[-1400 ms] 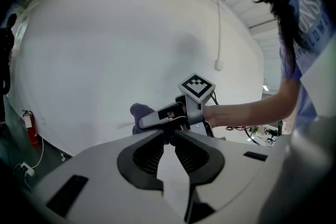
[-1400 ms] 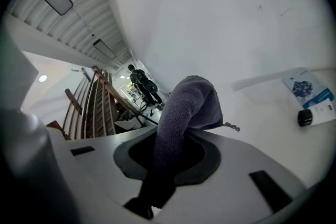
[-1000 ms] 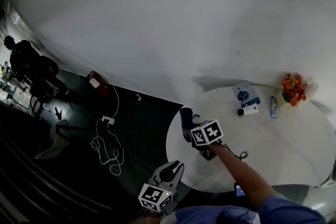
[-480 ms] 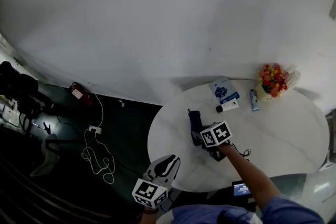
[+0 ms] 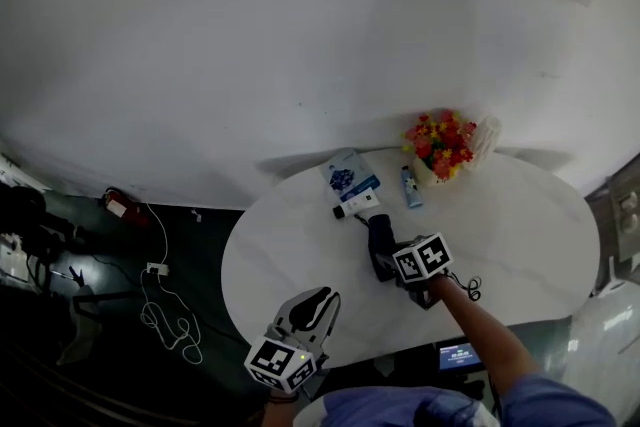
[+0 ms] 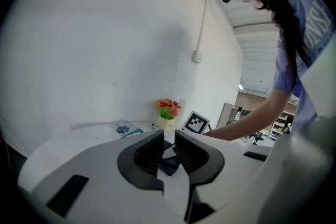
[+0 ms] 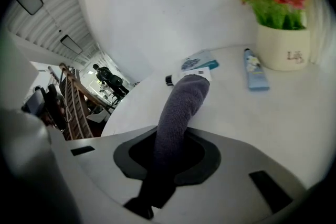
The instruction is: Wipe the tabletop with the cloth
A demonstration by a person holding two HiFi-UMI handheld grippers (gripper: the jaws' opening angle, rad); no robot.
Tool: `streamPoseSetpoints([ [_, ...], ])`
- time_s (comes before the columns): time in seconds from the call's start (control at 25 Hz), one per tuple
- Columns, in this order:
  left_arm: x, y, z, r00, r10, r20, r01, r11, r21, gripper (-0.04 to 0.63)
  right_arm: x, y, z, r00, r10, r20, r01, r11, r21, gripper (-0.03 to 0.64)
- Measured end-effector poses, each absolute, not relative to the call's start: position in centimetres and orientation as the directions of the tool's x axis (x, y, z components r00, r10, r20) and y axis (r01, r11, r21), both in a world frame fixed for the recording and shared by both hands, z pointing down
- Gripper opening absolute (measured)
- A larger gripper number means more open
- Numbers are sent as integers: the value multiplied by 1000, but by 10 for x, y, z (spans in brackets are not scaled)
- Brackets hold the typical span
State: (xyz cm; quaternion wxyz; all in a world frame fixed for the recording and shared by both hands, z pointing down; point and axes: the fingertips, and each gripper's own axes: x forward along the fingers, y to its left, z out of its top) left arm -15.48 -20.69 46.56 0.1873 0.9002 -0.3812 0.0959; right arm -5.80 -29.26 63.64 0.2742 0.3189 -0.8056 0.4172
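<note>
Right gripper (image 7: 169, 153) is clamped on the dark grey knitted cloth (image 7: 181, 105) on the white oval tabletop (image 5: 290, 240); left gripper (image 6: 168, 150) has its jaws slightly apart, empty.

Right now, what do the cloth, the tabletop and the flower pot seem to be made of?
The cloth looks like dark grey knitted or terry fabric: fuzzy, matt, bending softly. The tabletop seems white marble or a laminate imitation: smooth, faintly veined. The flower pot is probably cream ceramic, smooth with a slight sheen.
</note>
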Motion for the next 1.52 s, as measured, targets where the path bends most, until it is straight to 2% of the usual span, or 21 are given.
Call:
streamPoseSetpoints([
  [0.32,9,-194,467,801,-519,299,-594,-752,285,63,117,-289,649,-574,-360,735,-815,334,-473,74],
  [0.6,92,-190,473,831,-437,345,-532,-806,261,61,267,-297,649,-474,-456,754,-880,224,-418,74],
  [0.92,138,-190,472,846,-389,365,-492,-834,250,63,416,-279,648,-331,-522,786,-936,75,-345,74],
  [1.16,148,-194,466,842,-390,374,-493,-837,238,61,509,-250,647,-212,-540,815,-957,-53,-284,74],
  [1.36,138,-193,471,837,-390,384,-498,-834,239,63,547,-231,648,-136,-554,821,-953,-153,-262,74],
  [1.52,118,-196,470,828,-416,375,-521,-819,240,63,529,-235,632,-130,-605,786,-948,-157,-278,74],
])
